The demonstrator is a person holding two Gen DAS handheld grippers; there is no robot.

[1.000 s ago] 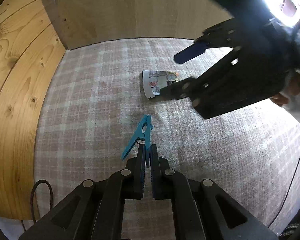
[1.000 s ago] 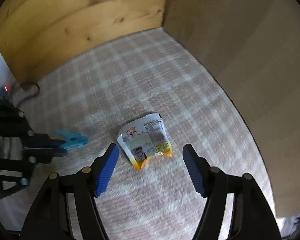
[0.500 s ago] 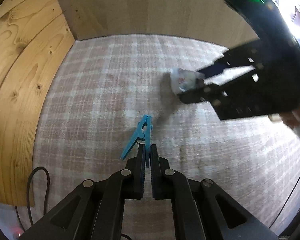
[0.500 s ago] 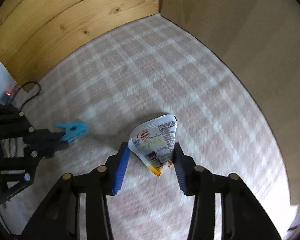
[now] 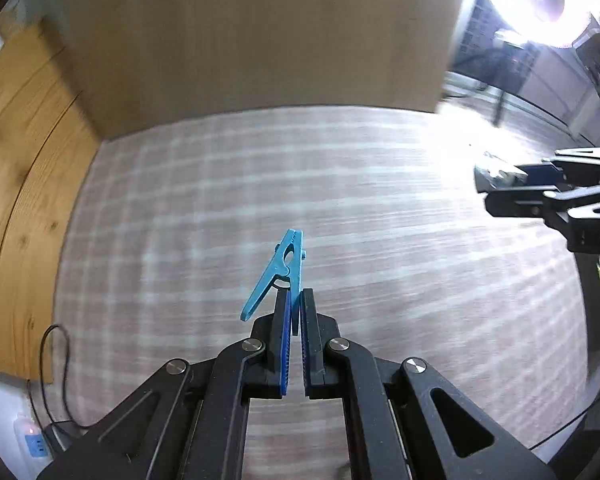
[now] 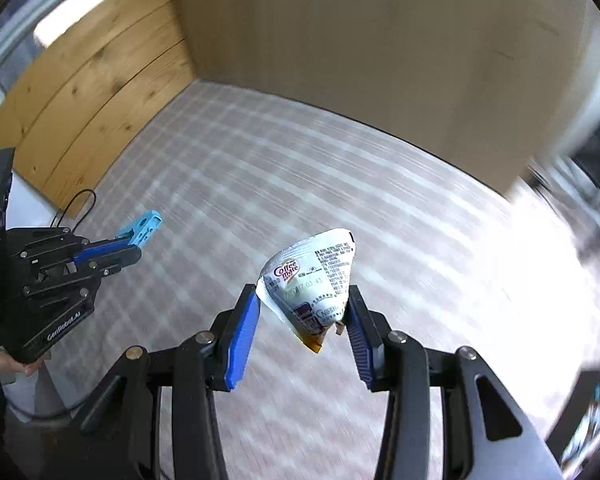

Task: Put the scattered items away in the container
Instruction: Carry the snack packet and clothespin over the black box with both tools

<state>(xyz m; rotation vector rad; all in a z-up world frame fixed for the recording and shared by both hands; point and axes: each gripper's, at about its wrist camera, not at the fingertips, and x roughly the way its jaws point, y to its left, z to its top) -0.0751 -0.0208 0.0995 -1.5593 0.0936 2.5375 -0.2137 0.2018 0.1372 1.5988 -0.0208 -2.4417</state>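
A blue clothespin (image 5: 278,276) is clamped by one leg between the closed pads of the left gripper (image 5: 296,312) and is held clear above the checked cloth (image 5: 220,208). A creamer sachet (image 6: 312,284) is pinched between the half-closed fingers of the right gripper (image 6: 302,320), also lifted off the checked cloth, with the wooden panel (image 6: 92,92) beyond the cloth's far left edge.

Above the checked cloth (image 5: 380,208), the left hand-held gripper (image 5: 296,312) pinches a clothes peg (image 5: 288,264) by one leg, while to its right the right hand-held gripper (image 6: 302,320) holds a creamer packet (image 6: 314,280); wooden panels (image 5: 260,32) stand behind.
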